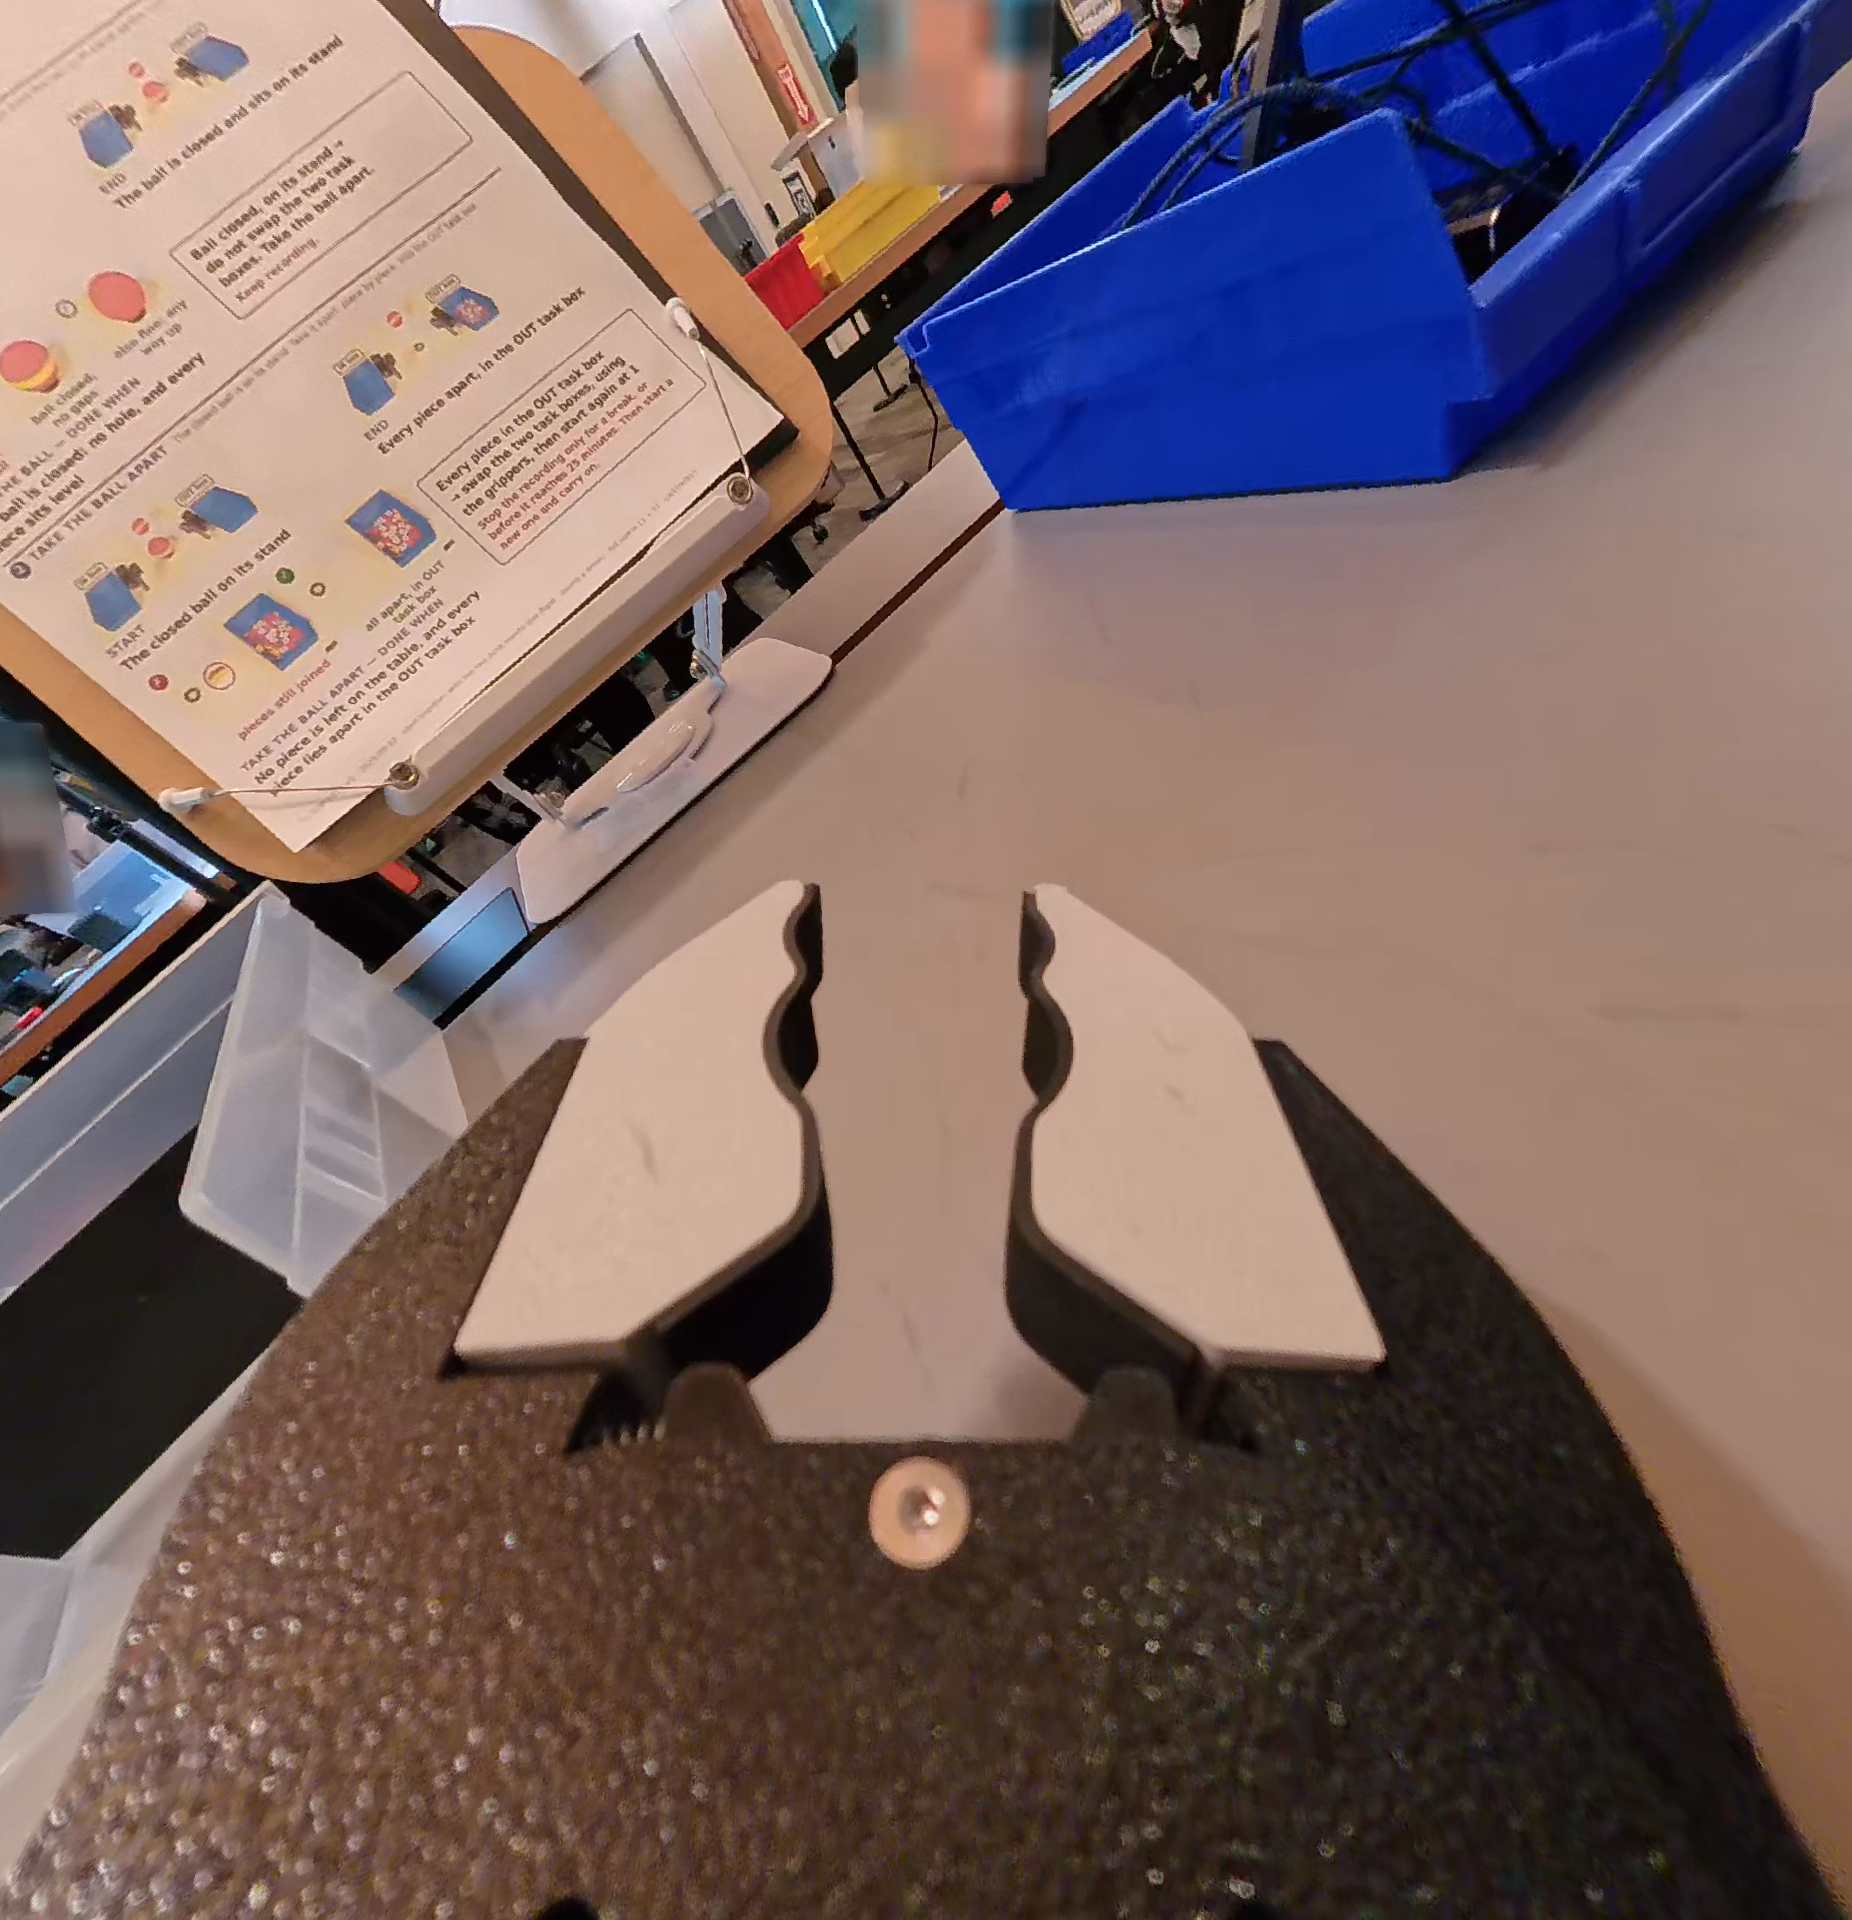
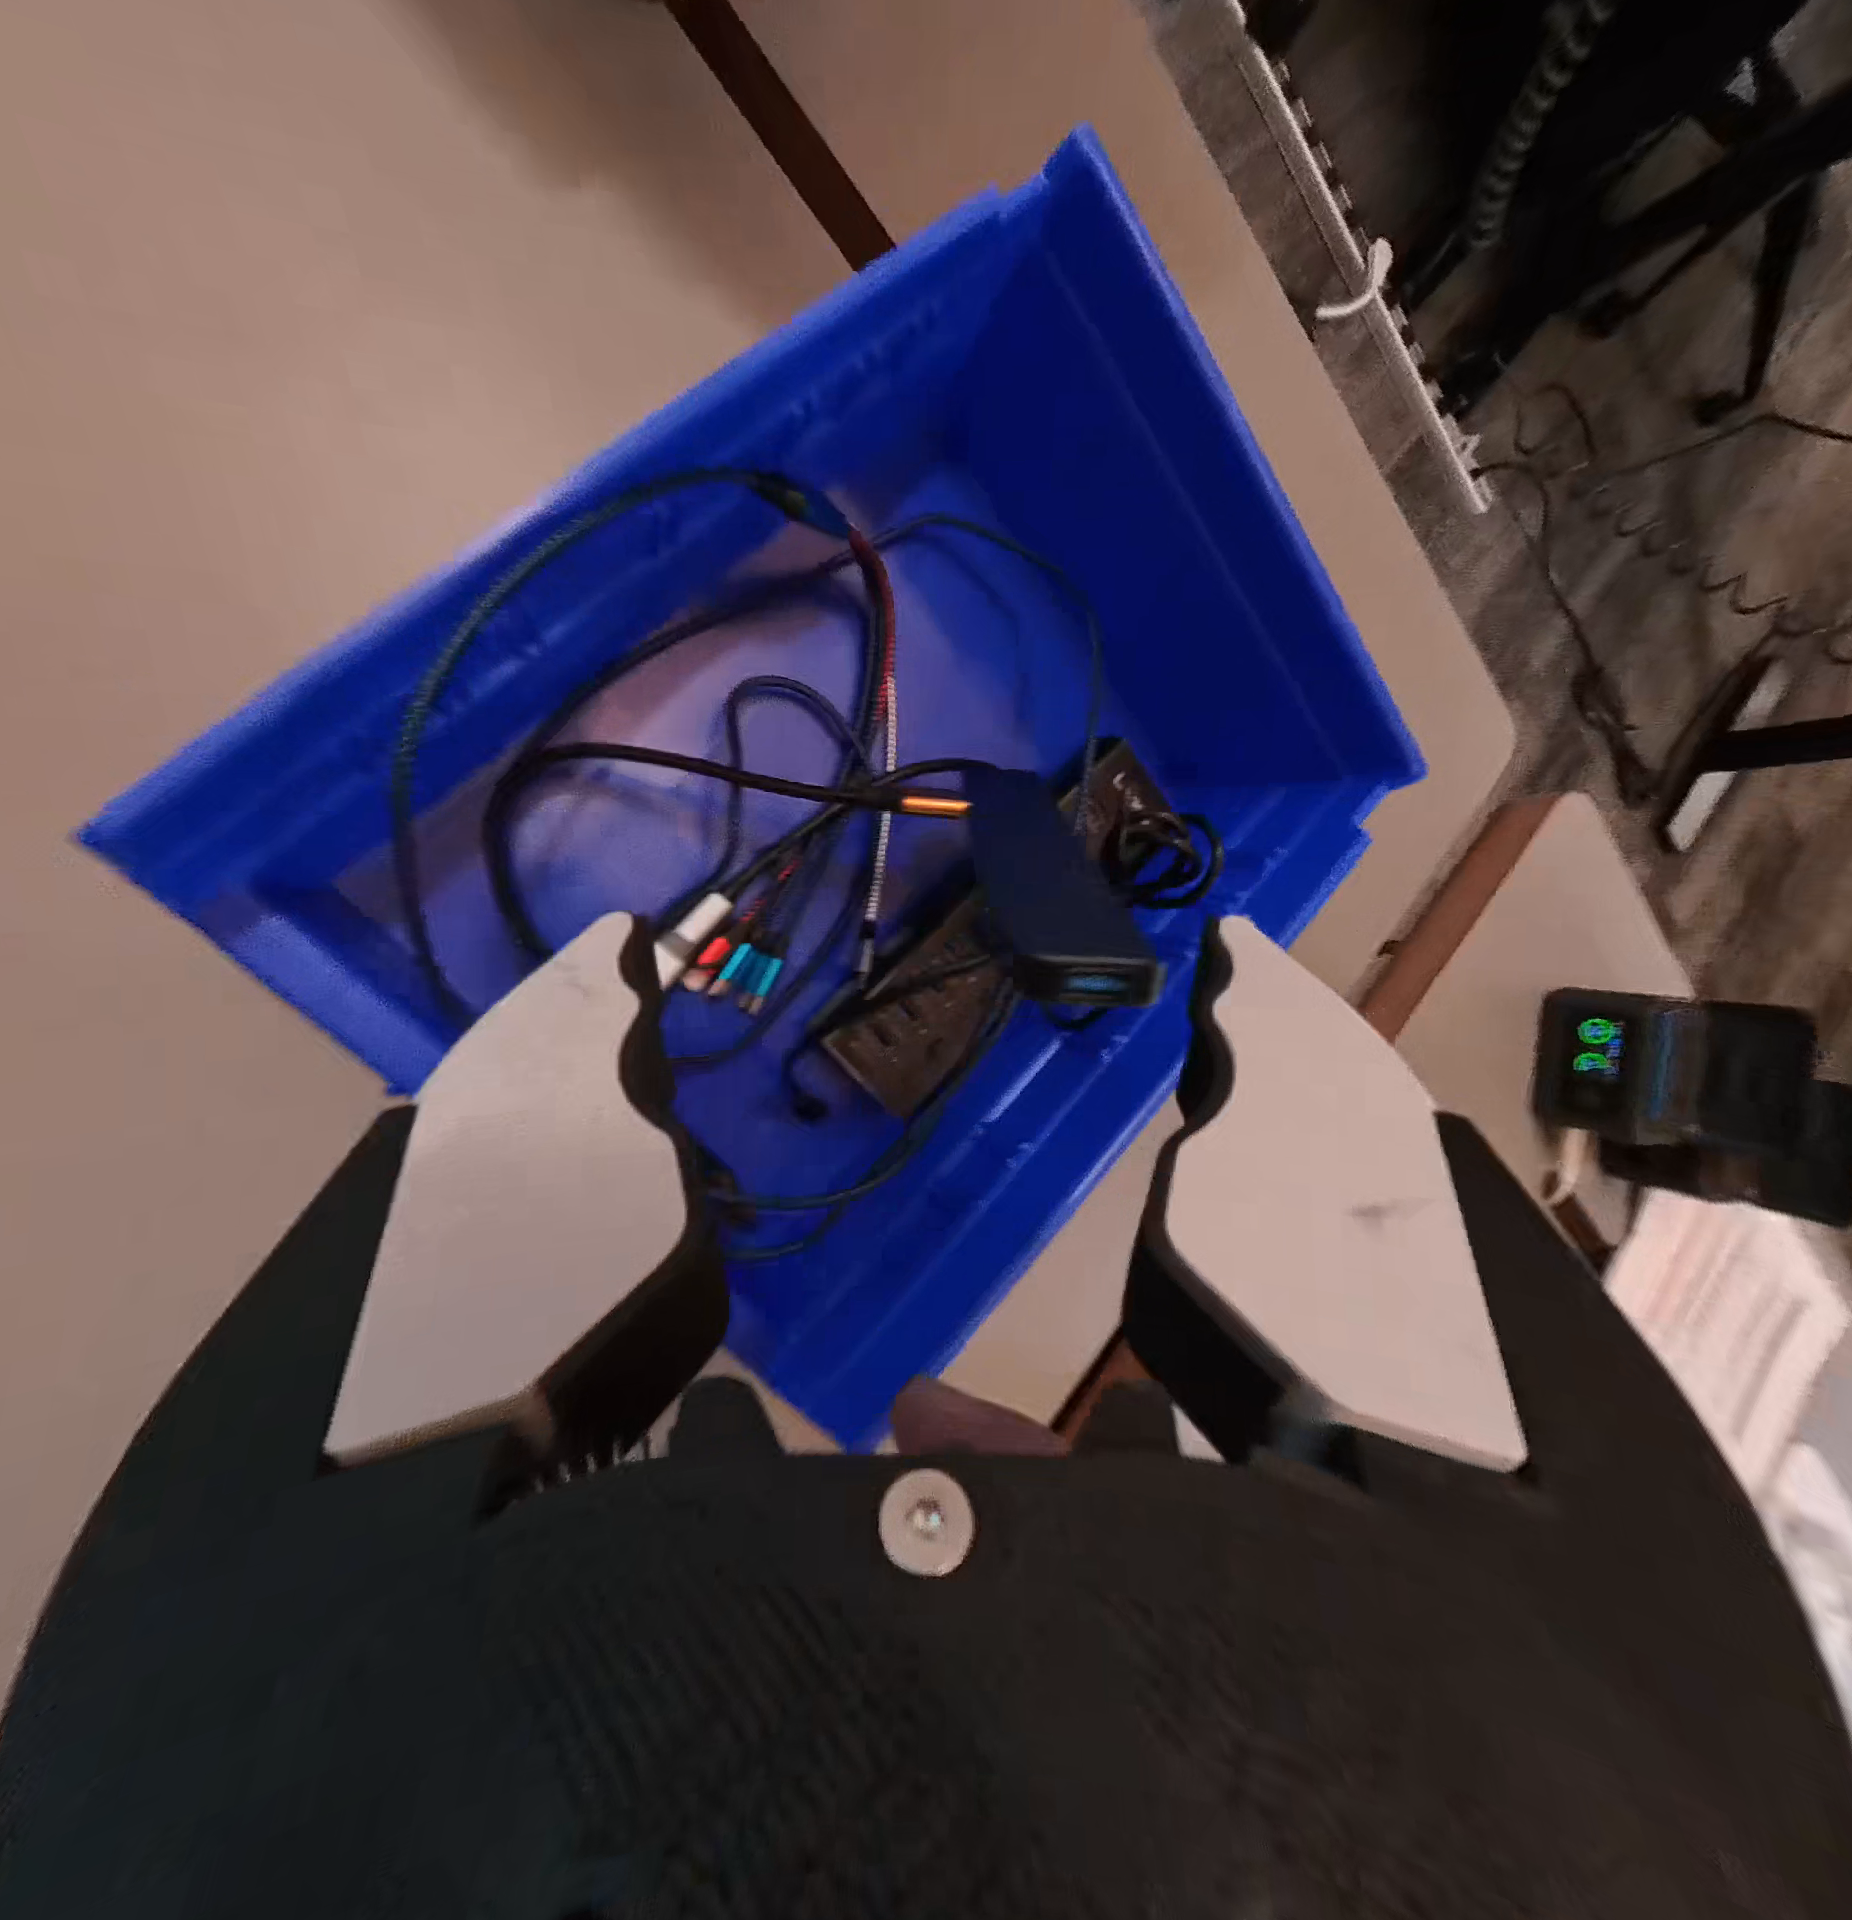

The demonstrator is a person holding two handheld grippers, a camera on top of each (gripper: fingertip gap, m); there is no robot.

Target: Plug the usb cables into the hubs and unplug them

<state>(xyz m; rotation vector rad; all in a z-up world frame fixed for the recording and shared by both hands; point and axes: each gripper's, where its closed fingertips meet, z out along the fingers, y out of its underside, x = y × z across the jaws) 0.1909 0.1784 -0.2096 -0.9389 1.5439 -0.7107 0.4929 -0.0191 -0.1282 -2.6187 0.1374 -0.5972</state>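
A blue bin (image 2: 1161, 540) on the table holds a tangle of dark usb cables (image 2: 631, 748), a bunch of coloured plugs (image 2: 724, 961), a dark blue hub (image 2: 1057, 894), a flat black hub (image 2: 922, 1018) and a small black hub (image 2: 1109, 790). My right gripper (image 2: 922, 935) is open and empty, hovering above the bin's near end. My left gripper (image 1: 922, 904) is open and empty, low over the bare grey table (image 1: 1421, 831). The same bin (image 1: 1265, 343) shows at the far right of the left wrist view, with cables sticking out.
A wooden stand with an instruction sheet (image 1: 309, 395) stands at the left table edge. A clear plastic container (image 1: 309, 1091) sits below it, off the table. A black device with a lit screen (image 2: 1680, 1081) lies right of the bin. Yellow and red bins (image 1: 849, 239) sit far behind. My hands' fingertips stand some 35 cm from each other.
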